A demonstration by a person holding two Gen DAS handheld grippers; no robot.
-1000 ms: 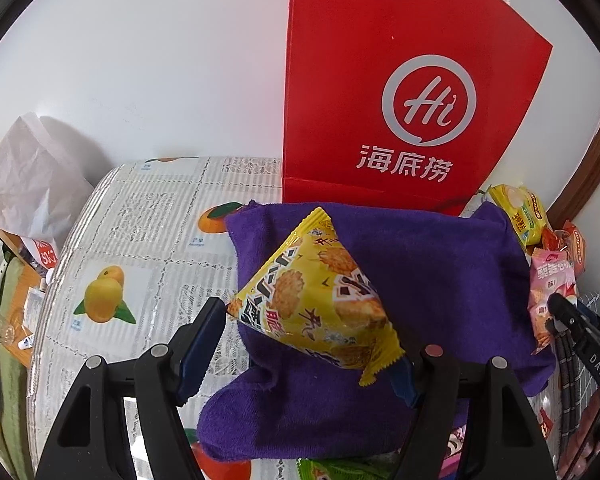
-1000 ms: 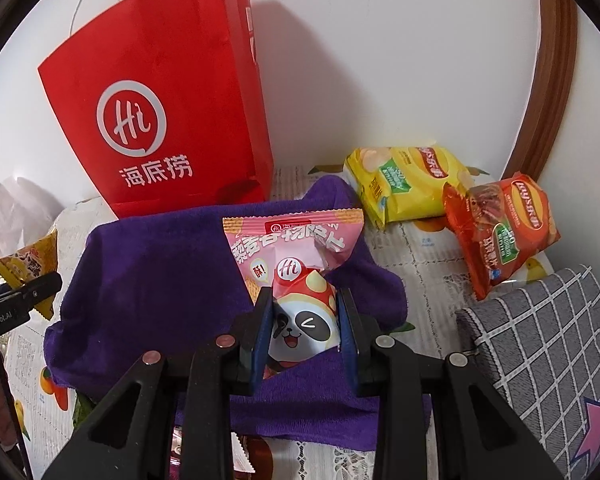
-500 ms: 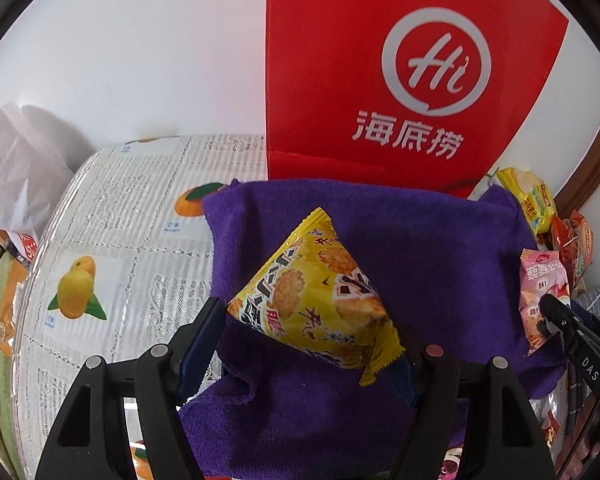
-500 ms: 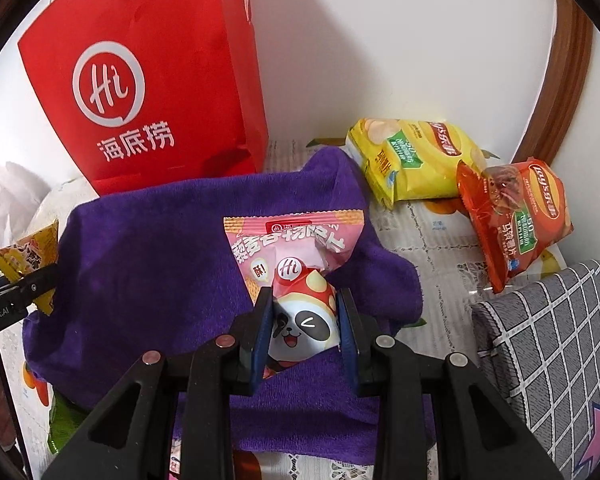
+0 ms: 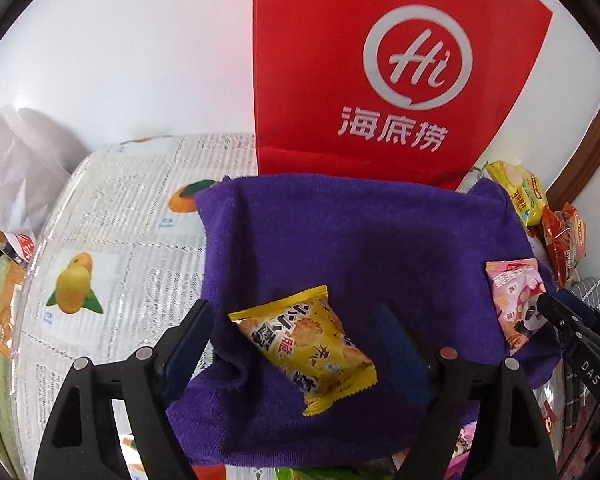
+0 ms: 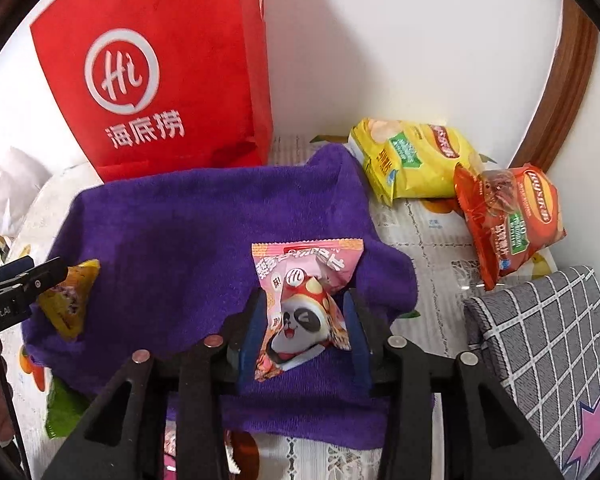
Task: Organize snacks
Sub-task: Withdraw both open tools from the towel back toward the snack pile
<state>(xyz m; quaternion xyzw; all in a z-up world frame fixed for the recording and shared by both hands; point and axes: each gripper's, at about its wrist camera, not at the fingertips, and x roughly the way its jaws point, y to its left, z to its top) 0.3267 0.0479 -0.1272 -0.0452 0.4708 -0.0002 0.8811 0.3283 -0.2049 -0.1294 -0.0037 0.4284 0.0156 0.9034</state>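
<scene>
A yellow biscuit packet (image 5: 304, 344) lies flat on the purple towel (image 5: 360, 240), between the fingers of my left gripper (image 5: 292, 316). Its jaws are opening and neither pad touches the packet. In the right wrist view a pink panda packet (image 6: 300, 312) rests tilted on the towel (image 6: 180, 240) between the jaws of my right gripper (image 6: 302, 308), which are opening and hold it only loosely. Each gripper shows at the edge of the other's view: the right gripper (image 5: 572, 320) by the pink packet (image 5: 516, 304), the left gripper (image 6: 28, 280) by the yellow packet (image 6: 68, 300).
A tall red paper bag (image 6: 160, 80) stands against the wall behind the towel. A yellow chips bag (image 6: 412, 160) and an orange chips bag (image 6: 512, 216) lie to the right. A grey checked cushion (image 6: 548, 340) is at the near right. A white plastic bag (image 5: 16, 172) sits at the far left.
Both pairs of jaws have widened. The yellow packet has dropped from the left jaws onto the towel and lies flat. The pink packet has sunk lower between the right fingers.
</scene>
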